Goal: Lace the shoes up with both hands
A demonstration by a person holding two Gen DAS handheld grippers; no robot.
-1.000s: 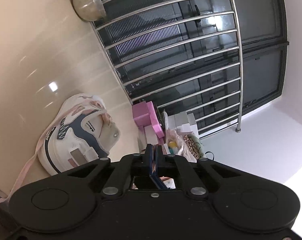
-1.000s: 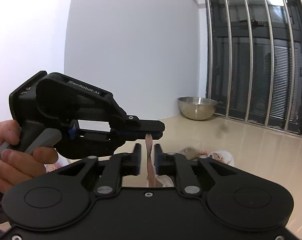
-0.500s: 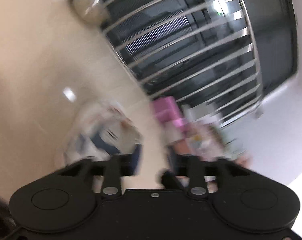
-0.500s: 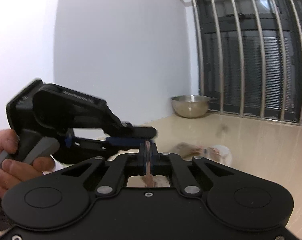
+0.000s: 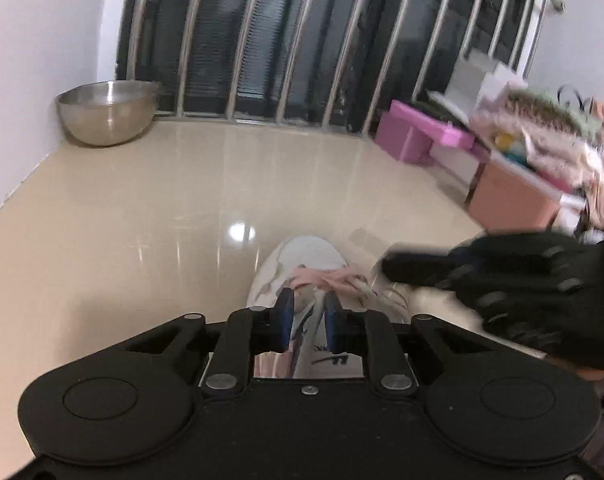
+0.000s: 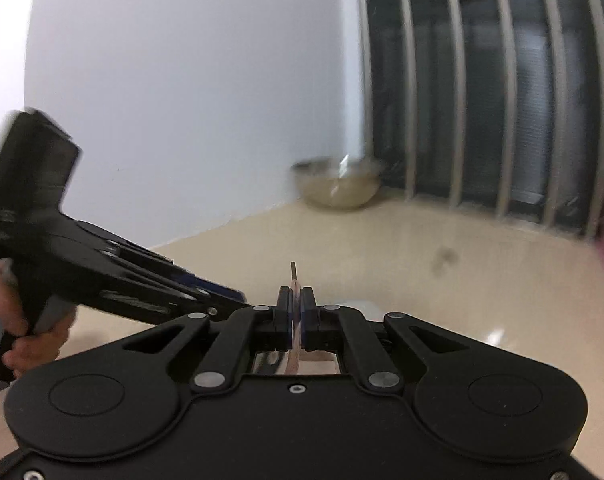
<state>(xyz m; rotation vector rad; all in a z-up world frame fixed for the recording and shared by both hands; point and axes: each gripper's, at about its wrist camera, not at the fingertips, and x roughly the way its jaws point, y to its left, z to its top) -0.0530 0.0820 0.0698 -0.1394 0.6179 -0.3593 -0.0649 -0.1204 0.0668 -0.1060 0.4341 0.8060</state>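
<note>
Shoe (image 5: 302, 264) sits on the beige floor (image 5: 141, 220) just ahead of your left gripper (image 5: 306, 314), whose jaws are closing with nothing pinched. Steel bowl (image 5: 105, 114) in the corner looks empty. Your right gripper (image 6: 296, 312) clamps the pink lace (image 6: 296, 320).

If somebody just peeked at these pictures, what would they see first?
Probably the white sneaker with pink laces on the shiny beige floor, right ahead of the left claw, whose jaws are closing with nothing pinched. Next, the right claw is shut on a thin pink shoelace. A round steel bowl sits in the far corner by the barred window.
</note>
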